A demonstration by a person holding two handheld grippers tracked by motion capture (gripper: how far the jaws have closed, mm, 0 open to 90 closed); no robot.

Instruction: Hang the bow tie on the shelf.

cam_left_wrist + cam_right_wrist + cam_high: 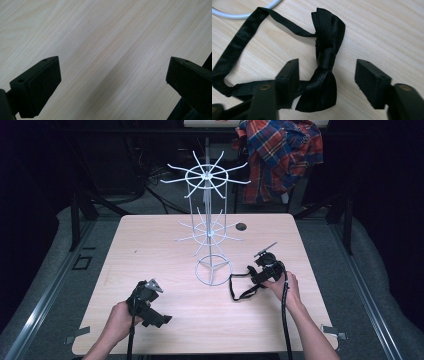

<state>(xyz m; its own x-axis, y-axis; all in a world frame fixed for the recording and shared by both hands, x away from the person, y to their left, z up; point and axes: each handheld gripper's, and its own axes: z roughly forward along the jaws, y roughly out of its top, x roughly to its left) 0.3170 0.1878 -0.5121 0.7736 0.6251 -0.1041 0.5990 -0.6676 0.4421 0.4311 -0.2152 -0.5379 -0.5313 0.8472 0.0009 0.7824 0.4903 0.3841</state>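
A black satin bow tie (pixel 327 37) lies flat on the wooden table (pixel 150 245), its thin strap (pixel 234 50) looping off to one side. My right gripper (pixel 328 70) is open and low over it, one jaw on each side of the knot, not closed on it. In the high view the right gripper (pixel 265 269) sits just right of the white wire hook rack (pixel 209 232), and the strap (pixel 239 290) trails toward the front. My left gripper (pixel 150 306) is held at the front left. Its jaws (pixel 112 82) stand wide open over bare wood.
The rack's round base ring (pixel 213 270) lies close to the bow tie, and its hook arms spread out at two heights. A small dark hole (pixel 241 226) marks the table behind the rack. A plaid shirt (pixel 282 155) hangs beyond the far edge.
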